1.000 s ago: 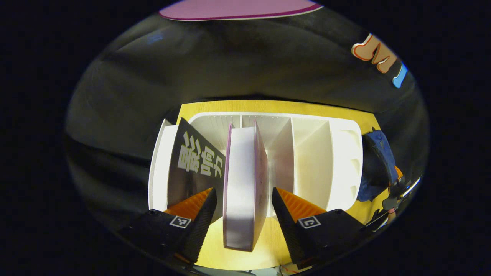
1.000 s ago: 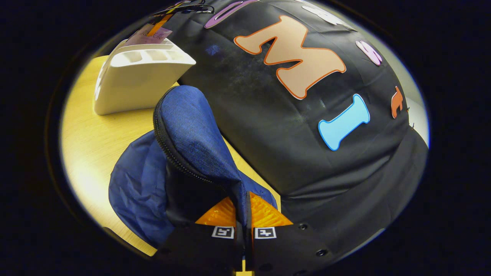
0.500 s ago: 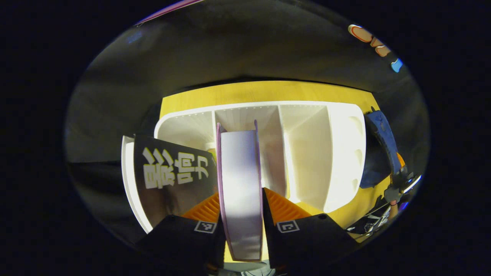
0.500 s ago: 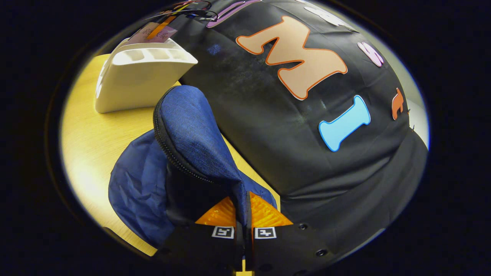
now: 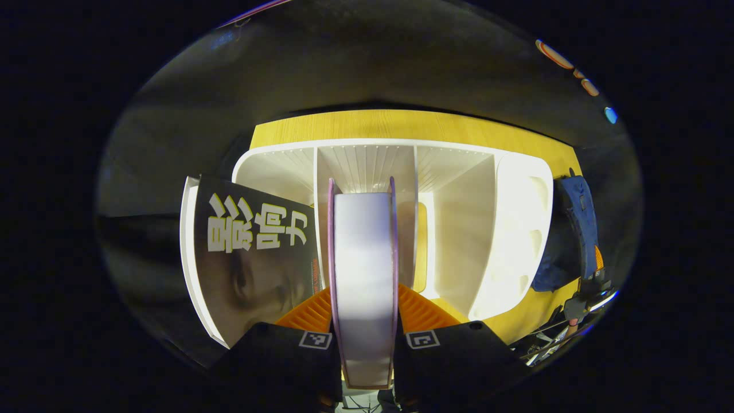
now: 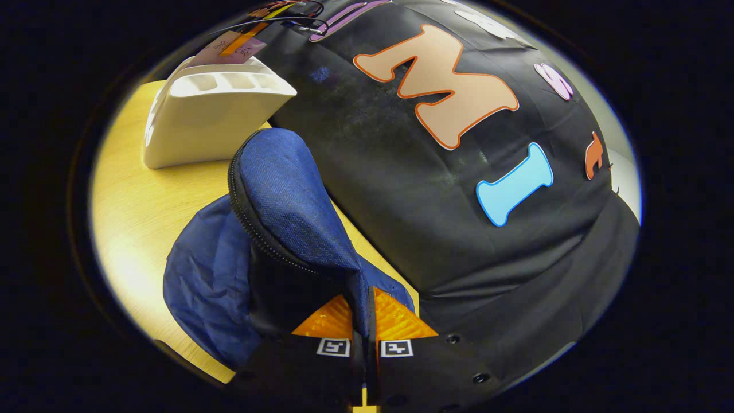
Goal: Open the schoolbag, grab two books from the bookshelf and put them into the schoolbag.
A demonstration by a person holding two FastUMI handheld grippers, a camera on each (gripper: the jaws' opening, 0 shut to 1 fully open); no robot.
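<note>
In the left gripper view a thick book with purple covers point(image 5: 363, 275) stands page edge toward me in the middle slot of the white bookshelf point(image 5: 459, 229). My left gripper point(image 5: 364, 307) is shut on it, one finger on each cover. A black-covered book point(image 5: 252, 258) leans in the shelf's left slot. In the right gripper view my right gripper point(image 6: 363, 321) is shut on the raised flap point(image 6: 292, 206) of the blue schoolbag point(image 6: 206, 281), holding its zipped mouth open above the yellow table point(image 6: 137, 218). The schoolbag point(image 5: 567, 229) also shows right of the shelf.
The bookshelf point(image 6: 206, 115) stands at the table's far left in the right gripper view, with the purple book point(image 6: 229, 49) and some cables above it. The black booth wall runs close behind the bag and shelf. Two right-hand shelf slots hold nothing.
My left gripper moved forward and closed its fingers onto the purple book's covers. The black book has tipped further left. The right gripper and bag flap held still.
</note>
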